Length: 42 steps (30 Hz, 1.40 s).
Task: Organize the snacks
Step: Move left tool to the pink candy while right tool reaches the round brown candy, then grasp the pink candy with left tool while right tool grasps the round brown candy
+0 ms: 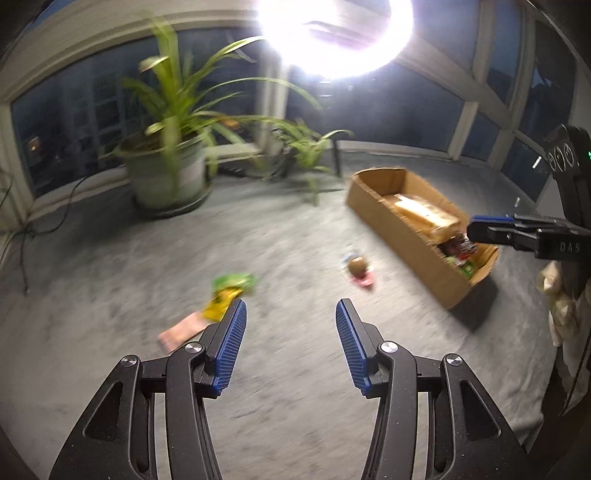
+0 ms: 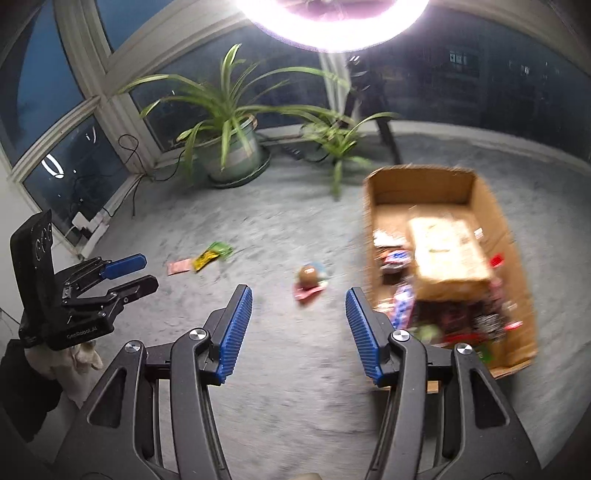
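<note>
You are working over a grey, mottled carpet (image 2: 280,369) that fills the floor out to a curved bay of dark windows (image 2: 62,155), with a bright ring light (image 2: 332,22) glaring overhead. A large potted plant (image 2: 232,147) stands in a saucer by the sill, a smaller plant (image 2: 340,147) beside it, and cables trail along the left wall.

Your left gripper (image 1: 291,317) hangs with its blue pads wide apart, nothing between them. Your right gripper (image 2: 298,306) is likewise spread and empty.

The cardboard box (image 2: 513,236) sits on the carpet to the right, already holding a tan parcel and a jumble of snack packets. Loose snacks lie on the carpet: a round brown snack on a red wrapper (image 2: 309,281) near the box, and well apart to the left a green-and-yellow packet (image 2: 214,254) touching a pink packet (image 2: 178,267). Motion blur hides their labels.
</note>
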Motion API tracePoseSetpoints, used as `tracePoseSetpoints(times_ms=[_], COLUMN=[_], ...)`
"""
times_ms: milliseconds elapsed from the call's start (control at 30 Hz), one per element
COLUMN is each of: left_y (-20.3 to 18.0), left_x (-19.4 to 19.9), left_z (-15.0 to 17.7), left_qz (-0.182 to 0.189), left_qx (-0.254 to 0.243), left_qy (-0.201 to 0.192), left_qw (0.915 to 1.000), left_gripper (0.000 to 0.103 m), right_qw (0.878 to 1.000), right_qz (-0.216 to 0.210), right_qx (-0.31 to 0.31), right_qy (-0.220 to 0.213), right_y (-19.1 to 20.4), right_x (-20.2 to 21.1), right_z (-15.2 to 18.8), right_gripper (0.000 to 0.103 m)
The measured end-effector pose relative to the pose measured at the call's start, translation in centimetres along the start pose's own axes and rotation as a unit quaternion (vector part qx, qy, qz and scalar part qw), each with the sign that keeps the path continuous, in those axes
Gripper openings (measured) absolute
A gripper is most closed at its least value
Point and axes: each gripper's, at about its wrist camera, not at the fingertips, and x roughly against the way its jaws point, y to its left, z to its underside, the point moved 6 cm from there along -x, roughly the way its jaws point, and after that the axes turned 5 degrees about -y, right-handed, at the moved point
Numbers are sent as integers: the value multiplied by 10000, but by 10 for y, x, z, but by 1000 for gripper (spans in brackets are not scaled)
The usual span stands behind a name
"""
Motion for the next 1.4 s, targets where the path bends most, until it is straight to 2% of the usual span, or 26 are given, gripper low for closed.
tracePoseSetpoints(times_ms=[233, 400, 533, 633, 767, 933, 1000, 1067, 1133, 1300, 1367, 1400], left_y=[55, 81, 93, 97, 98, 95, 94, 93, 93, 93, 91, 90], left_x=[-1, -21, -38, -51, -62, -71, -73, -75, -78, -77, -76, -76], left_z=[16, 26, 30, 32, 32, 34, 36, 38, 40, 41, 43, 44], left_qz=[-125, 47, 133, 261, 350, 509, 521, 497, 516, 554, 597, 617], left_qx=[65, 38, -174, -249, -374, -535, -612, -699, -732, -734, -762, -787], left_qy=[159, 458, 664, 788, 847, 908, 928, 951, 994, 980, 1003, 1012], left_qw=[9998, 9989, 9975, 9962, 9951, 9931, 9924, 9918, 9910, 9909, 9902, 9898], left_gripper=[49, 49, 49, 49, 49, 49, 49, 46, 42, 39, 32, 32], right_qw=[9993, 9978, 9971, 9971, 9957, 9928, 9919, 9910, 9902, 9884, 9882, 9881], right_qz=[248, 316, 422, 490, 607, 827, 889, 932, 989, 1095, 1103, 1105], right_qx=[-250, -509, -520, -426, -490, -633, -592, -505, -438, -375, -345, -329], right_qy=[147, 267, 350, 396, 496, 593, 691, 821, 887, 987, 1005, 1015], right_y=[11, 3, 4, 7, 2, -8, -10, -9, -9, -12, -12, -13], right_x=[-42, -64, -75, -84, -98, -113, -120, -129, -135, -147, -150, -151], right_z=[6, 7, 7, 5, 3, 1, 1, 3, 5, 7, 7, 6], right_gripper=[55, 55, 55, 55, 45, 44, 41, 34, 34, 34, 34, 34])
